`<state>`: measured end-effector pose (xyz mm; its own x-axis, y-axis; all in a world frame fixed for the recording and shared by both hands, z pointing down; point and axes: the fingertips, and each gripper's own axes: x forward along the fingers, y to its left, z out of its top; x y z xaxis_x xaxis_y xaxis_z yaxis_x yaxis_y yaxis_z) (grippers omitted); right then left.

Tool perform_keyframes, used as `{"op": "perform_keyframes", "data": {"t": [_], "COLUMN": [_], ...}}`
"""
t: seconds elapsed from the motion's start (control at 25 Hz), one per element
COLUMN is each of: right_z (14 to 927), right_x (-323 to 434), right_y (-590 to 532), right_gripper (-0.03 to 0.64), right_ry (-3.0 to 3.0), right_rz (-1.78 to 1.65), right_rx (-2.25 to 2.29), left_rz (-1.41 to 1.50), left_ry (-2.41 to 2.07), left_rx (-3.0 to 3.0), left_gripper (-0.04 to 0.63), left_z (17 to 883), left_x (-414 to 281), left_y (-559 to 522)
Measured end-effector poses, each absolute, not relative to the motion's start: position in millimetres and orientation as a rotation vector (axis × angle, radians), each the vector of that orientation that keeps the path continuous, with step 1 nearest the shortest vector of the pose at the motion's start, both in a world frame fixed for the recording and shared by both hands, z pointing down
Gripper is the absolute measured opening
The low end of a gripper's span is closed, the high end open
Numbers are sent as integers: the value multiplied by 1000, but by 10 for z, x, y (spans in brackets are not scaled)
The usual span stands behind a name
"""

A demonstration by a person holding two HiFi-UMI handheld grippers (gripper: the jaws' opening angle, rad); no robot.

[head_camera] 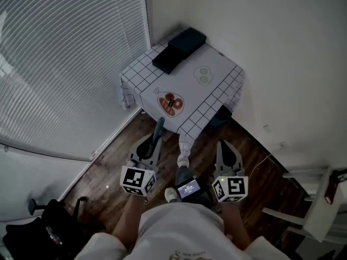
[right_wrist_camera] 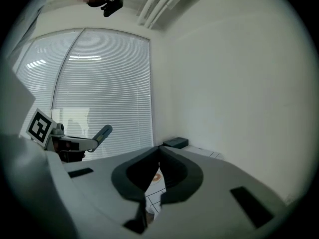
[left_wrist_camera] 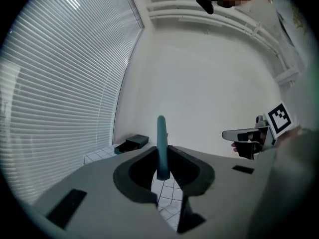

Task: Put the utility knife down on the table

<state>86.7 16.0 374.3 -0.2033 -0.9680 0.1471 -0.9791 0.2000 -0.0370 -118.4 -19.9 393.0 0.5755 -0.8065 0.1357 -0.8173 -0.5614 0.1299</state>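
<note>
My left gripper (head_camera: 156, 140) is shut on a teal utility knife (head_camera: 159, 130), which sticks forward past the jaws. In the left gripper view the utility knife (left_wrist_camera: 161, 146) stands upright between the closed jaws of the left gripper (left_wrist_camera: 162, 172). It hangs over the wooden floor, short of the small table (head_camera: 217, 72) with a white grid cloth. My right gripper (head_camera: 225, 148) is shut with nothing in it; in its own view the right gripper (right_wrist_camera: 158, 151) shows its jaws meeting. The left gripper and knife (right_wrist_camera: 102, 132) appear at that view's left.
On the table lie two dark boxes (head_camera: 179, 49) at the far corner, an orange printed figure (head_camera: 170, 103) and a pale green one (head_camera: 203, 75). Window blinds (head_camera: 65, 58) run along the left, a white wall on the right. A black bag (head_camera: 51, 226) sits on the floor.
</note>
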Motion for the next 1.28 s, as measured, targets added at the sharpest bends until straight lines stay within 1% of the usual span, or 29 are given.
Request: {"op": "perform_keyframes", "data": {"t": [0.72, 1.28], "right_z": [3984, 4360], "right_x": [1146, 1294], "right_y": [-1045, -1421], "right_gripper": [8, 8], "right_ry": [-2365, -2297], "right_rz": [228, 277], "right_rx": [1874, 1841], "left_rz": [187, 302], "left_ry": [-1342, -1274], "left_rx": [2593, 2548], "left_gripper": [75, 75], "left_z": [4177, 4630], "left_x": [-830, -701], "left_y": [-1301, -1620]}}
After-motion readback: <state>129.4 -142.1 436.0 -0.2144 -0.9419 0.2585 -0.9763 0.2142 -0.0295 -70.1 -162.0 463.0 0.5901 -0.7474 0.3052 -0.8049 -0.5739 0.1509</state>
